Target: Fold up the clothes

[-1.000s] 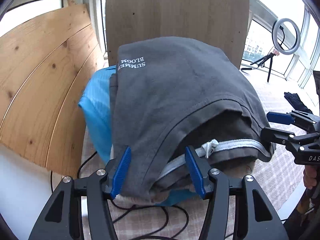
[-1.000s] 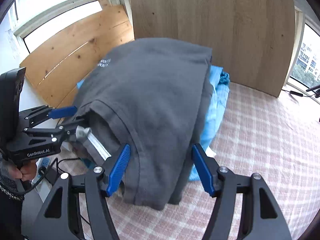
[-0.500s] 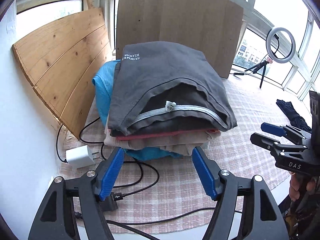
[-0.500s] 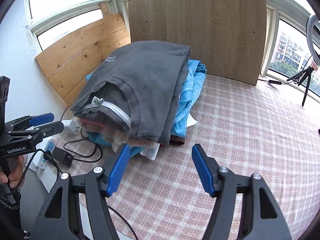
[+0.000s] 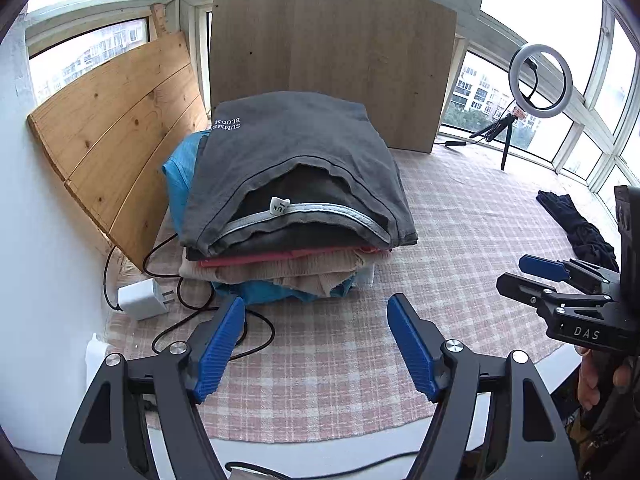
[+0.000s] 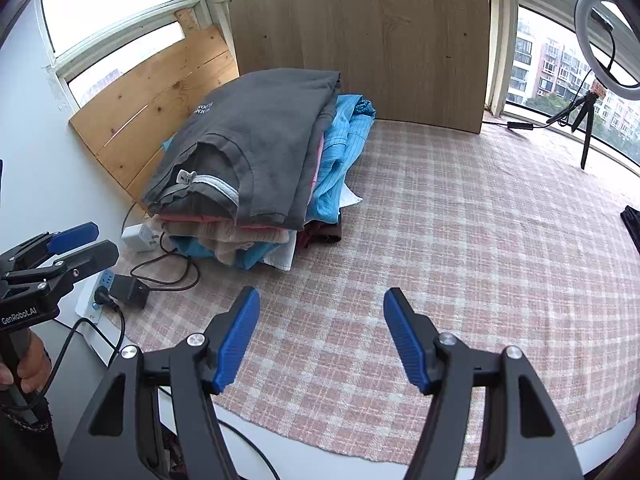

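A folded dark grey T-shirt (image 5: 296,160) (image 6: 264,144) tops a stack of folded clothes (image 5: 288,268) (image 6: 240,240) with red, beige and blue layers. The stack lies at the back left of the checked cloth. My left gripper (image 5: 316,340) is open over bare cloth a little in front of the stack, nothing between its blue pads. My right gripper (image 6: 322,336) is open too, in front of and to the right of the stack, also with nothing in it. Each shows in the other's view: the right gripper (image 5: 510,271), the left gripper (image 6: 106,239). A crumpled dark garment (image 5: 576,228) lies far right.
Two wooden boards (image 5: 332,52) (image 5: 120,136) lean behind and left of the stack. A white charger (image 5: 140,300), black cables (image 5: 224,320) and a power strip (image 6: 100,292) lie by the stack's left front. A ring light (image 5: 540,76) stands at the back right. The checked tablecloth (image 6: 460,220) ends near me.
Both grippers have drawn back from the stack toward the table's front edge. The left jaws, which straddled the grey shirt's edge, have widened and let it lie on the stack.
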Action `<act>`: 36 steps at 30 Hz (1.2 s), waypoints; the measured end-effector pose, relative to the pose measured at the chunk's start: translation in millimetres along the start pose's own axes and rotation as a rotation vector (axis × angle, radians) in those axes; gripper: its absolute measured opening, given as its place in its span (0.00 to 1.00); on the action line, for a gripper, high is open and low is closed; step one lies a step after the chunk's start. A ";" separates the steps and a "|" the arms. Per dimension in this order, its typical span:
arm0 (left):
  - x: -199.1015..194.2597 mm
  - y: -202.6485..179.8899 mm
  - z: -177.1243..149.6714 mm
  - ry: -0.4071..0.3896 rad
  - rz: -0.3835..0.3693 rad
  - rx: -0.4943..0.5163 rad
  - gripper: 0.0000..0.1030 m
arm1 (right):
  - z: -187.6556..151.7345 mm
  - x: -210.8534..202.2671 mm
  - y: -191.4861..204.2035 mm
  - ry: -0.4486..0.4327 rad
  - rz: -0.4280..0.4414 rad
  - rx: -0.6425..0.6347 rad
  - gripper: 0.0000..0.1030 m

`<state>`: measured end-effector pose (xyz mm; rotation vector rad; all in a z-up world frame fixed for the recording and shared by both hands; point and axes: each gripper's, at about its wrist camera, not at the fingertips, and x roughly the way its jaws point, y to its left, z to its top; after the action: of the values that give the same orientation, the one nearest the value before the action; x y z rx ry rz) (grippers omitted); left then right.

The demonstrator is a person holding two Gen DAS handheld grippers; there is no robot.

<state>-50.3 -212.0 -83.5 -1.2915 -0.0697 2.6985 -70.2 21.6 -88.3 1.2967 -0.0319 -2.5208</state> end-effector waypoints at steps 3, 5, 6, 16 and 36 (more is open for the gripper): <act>-5.5 -9.3 -6.1 -0.004 0.028 -0.023 0.70 | -4.9 -12.1 -6.5 -0.014 0.007 -0.018 0.62; -9.4 -16.7 -11.7 -0.007 0.051 -0.041 0.70 | -10.0 -19.6 -11.7 -0.022 0.012 -0.035 0.62; -11.2 -20.7 -14.5 -0.007 0.063 -0.050 0.70 | -13.2 -23.0 -14.7 -0.023 0.018 -0.046 0.62; -45.6 -75.3 -48.3 -0.019 0.137 -0.116 0.70 | -51.0 -57.5 -66.9 -0.011 0.089 -0.026 0.62; -93.8 -152.1 -97.5 -0.094 0.189 -0.141 0.72 | -116.9 -109.3 -133.7 -0.041 0.157 -0.002 0.62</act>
<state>100.9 -78.4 -56.3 -1.2660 -0.1584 2.9626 48.0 193.3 -92.0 1.1929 -0.1342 -2.4133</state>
